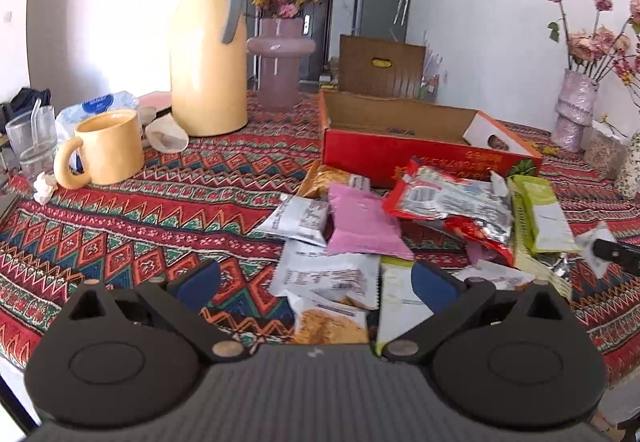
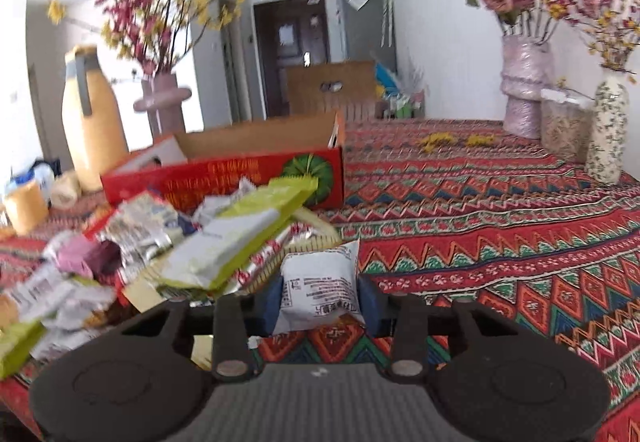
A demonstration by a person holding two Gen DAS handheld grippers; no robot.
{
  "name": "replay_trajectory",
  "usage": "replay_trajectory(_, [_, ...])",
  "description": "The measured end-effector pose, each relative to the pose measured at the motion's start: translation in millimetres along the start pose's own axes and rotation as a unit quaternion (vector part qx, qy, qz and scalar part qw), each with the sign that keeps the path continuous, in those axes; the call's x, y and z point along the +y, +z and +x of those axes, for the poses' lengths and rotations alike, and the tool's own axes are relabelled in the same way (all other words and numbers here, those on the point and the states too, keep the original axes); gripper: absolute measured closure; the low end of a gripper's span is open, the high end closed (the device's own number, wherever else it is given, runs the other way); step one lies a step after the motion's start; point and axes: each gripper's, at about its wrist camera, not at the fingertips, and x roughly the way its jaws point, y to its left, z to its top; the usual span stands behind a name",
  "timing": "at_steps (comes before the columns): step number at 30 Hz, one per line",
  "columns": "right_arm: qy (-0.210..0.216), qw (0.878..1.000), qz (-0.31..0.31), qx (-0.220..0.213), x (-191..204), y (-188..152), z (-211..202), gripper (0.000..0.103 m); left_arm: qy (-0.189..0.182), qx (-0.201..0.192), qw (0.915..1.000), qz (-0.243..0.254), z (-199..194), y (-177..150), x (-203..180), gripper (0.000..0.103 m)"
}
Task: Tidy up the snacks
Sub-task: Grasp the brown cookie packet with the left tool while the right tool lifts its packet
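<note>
Right gripper [image 2: 320,300] first: its two blue pads are clamped on a small white snack packet [image 2: 318,284], one pad pressing each side, and the packet bulges up between them with its printed face toward the camera. The packet hangs just above the patterned tablecloth [image 2: 500,242], at the right edge of the heap of snacks [image 2: 192,242]. A long green-and-white pack [image 2: 244,234] juts out of that heap just left of the held packet, tilted upward. Behind the heap stands the open red cardboard box [image 2: 224,177], its near wall facing the gripper.

Over to the left gripper [image 1: 316,282]: fingers well apart, nothing between the pads, nothing touched. It hovers over the near end of the heap, with a white printed packet [image 1: 326,276] and a biscuit-picture packet [image 1: 330,322] lying directly under the gap. A pink packet [image 1: 362,222] lies just beyond, and a red-and-silver bag [image 1: 448,197] lies farther on, against the box's [image 1: 400,151] front wall. The box interior looks empty from this side. A yellow mug [image 1: 110,147] and a yellow thermos jug [image 1: 208,61] stand well apart to the left.
</note>
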Motion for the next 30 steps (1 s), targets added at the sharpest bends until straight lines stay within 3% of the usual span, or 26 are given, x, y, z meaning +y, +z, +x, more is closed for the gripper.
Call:
replay_trajectory(11, [0.007,0.999,0.036,-0.017,-2,-10,-15,0.064,0.008,0.072,0.9972,0.018,39,5,3,0.000])
replay_trajectory(16, [0.012,0.999,0.039,-0.020,-1,-13,-19,0.064,0.006,0.086,0.9962,0.012,33,-2,6,0.000])
replay_trajectory(20, [0.015,0.999,0.038,-0.021,1,-13,-20,0.063,0.010,0.086,0.9961,0.016,23,-7,4,0.008])
replay_trajectory(24, [0.019,0.999,0.038,-0.021,3,-14,-22,0.063,0.012,0.096,0.9948,0.033,23,-12,-3,0.029])
replay_trajectory(30, [0.020,0.999,0.042,-0.023,2,-15,-25,0.063,0.004,0.110,0.9934,0.032,25,-19,-6,0.049])
